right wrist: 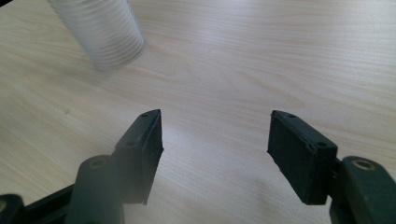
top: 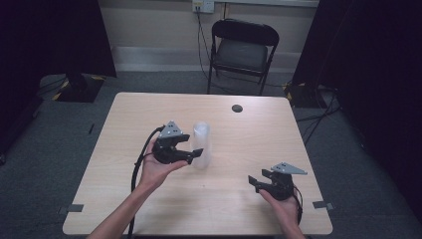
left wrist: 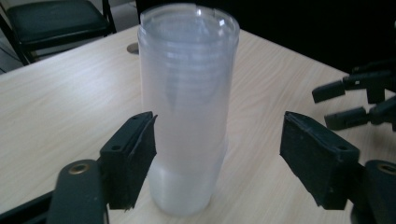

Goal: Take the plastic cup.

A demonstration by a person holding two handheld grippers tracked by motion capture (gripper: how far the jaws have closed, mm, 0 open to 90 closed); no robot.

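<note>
The stack of clear plastic cups [left wrist: 187, 107] stood upright on the wooden table [top: 149, 107], between the spread jaws of the left gripper [top: 195, 150]. In the left gripper view the left pad lay at or just against the stack's wall low in the frame, while the right pad stood clear, with bare table in the gap; the jaws were open and gripped nothing. The stack's long axis ran vertical, its rim at the top of that frame. In the high view it sat at centre frame, the left gripper just to its left. The right gripper [top: 255, 182] waited well apart at lower right, jaws wide apart and empty. A small dark disc [top: 237, 108] lay toward the table's far edge. Open tabletop lay all around the stack, every edge distant.
</note>
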